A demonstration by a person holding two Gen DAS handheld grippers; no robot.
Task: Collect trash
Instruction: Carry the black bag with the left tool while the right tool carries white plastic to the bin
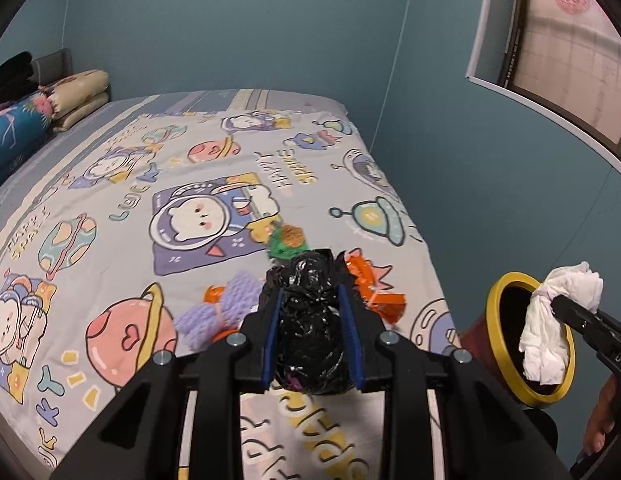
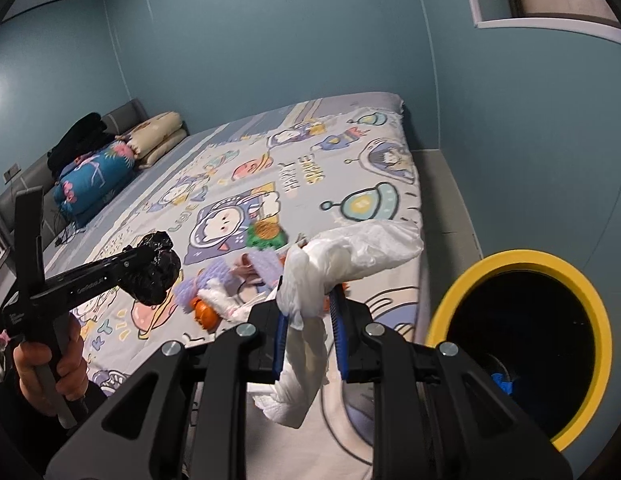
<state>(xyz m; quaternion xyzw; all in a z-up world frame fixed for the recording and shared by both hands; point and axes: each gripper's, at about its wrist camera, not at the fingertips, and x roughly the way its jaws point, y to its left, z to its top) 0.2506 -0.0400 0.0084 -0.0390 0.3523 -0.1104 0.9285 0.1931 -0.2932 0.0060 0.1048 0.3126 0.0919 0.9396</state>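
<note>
Left gripper (image 1: 312, 328) pinches black plastic wad (image 1: 310, 320) over bed (image 1: 110, 184); right gripper (image 2: 308, 332) clamps white tissue (image 2: 330, 264) near yellow-rimmed bin (image 2: 446, 308), prob. both lifted for dropping. Bin bottom dark, contents unclear. Purple, orange, green scraps (image 1: 288, 242) left on bed, types hard to tell.

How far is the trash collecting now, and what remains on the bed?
Done: little shows; something blue lies inside the yellow-rimmed bin. In hand: the left gripper is shut on a crumpled black plastic wad; the right gripper is shut on a white crumpled tissue, seen before the bin's mouth. Left: an orange wrapper, a purple foam net and a green packet lie on the cartoon bedsheet.
</note>
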